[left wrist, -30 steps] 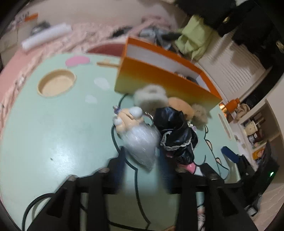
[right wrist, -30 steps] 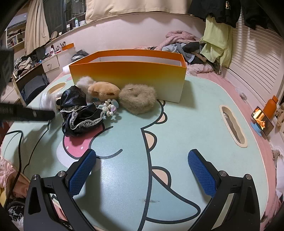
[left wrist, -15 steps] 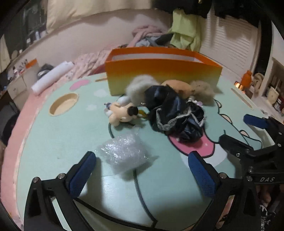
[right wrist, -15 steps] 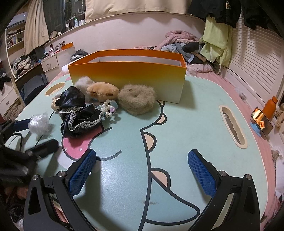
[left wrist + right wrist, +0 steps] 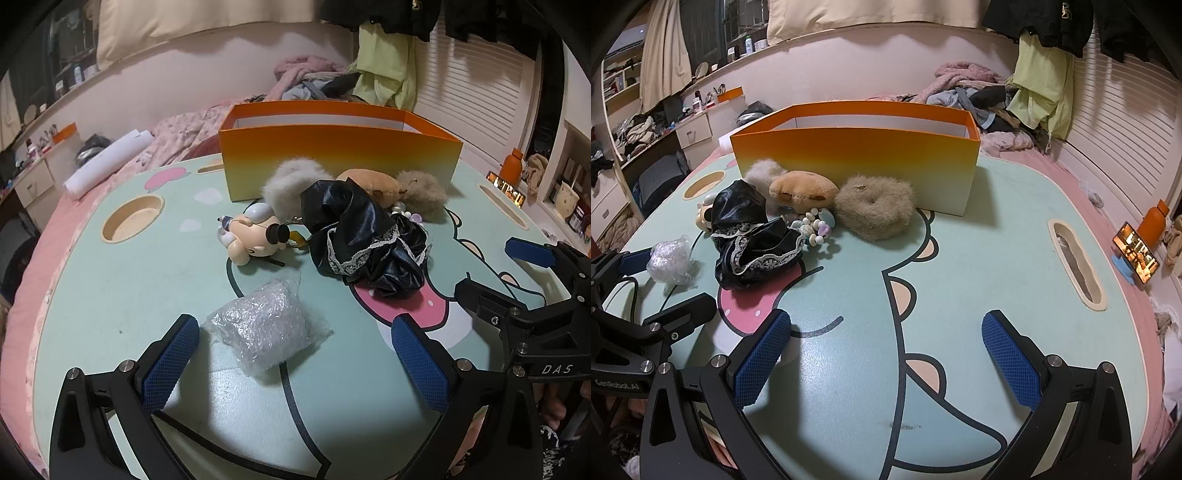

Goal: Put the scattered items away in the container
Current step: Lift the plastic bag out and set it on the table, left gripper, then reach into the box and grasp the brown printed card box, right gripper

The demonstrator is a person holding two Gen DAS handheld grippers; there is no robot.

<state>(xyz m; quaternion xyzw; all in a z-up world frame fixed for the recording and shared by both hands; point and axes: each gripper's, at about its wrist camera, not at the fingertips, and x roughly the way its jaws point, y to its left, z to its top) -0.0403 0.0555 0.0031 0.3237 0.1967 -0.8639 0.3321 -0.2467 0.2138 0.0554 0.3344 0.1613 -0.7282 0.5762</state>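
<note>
An orange box [image 5: 340,162] [image 5: 857,162] stands at the back of the table. In front of it lie a black lace-trimmed cloth [image 5: 362,240] [image 5: 750,240], a small doll [image 5: 255,236], a tan plush [image 5: 803,192], a brown furry scrunchie [image 5: 875,210], a grey furry scrunchie [image 5: 291,184] and beads [image 5: 814,229]. A bubble-wrap bundle [image 5: 266,325] [image 5: 670,262] lies on the table between the fingers of my left gripper [image 5: 295,358], which is open and empty. My right gripper [image 5: 886,358] is open and empty over the bare table front.
The table [image 5: 960,295] has a cartoon print, a round recess [image 5: 131,223] at the left and a slot [image 5: 1076,269] at the right. A phone [image 5: 1136,253] and an orange bottle [image 5: 1152,227] stand beyond the right edge. A bed with clothes lies behind the box.
My left gripper opened and let go of the bubble-wrap bundle, which now lies on the table; it swung round and drew back level. The right gripper has not moved.
</note>
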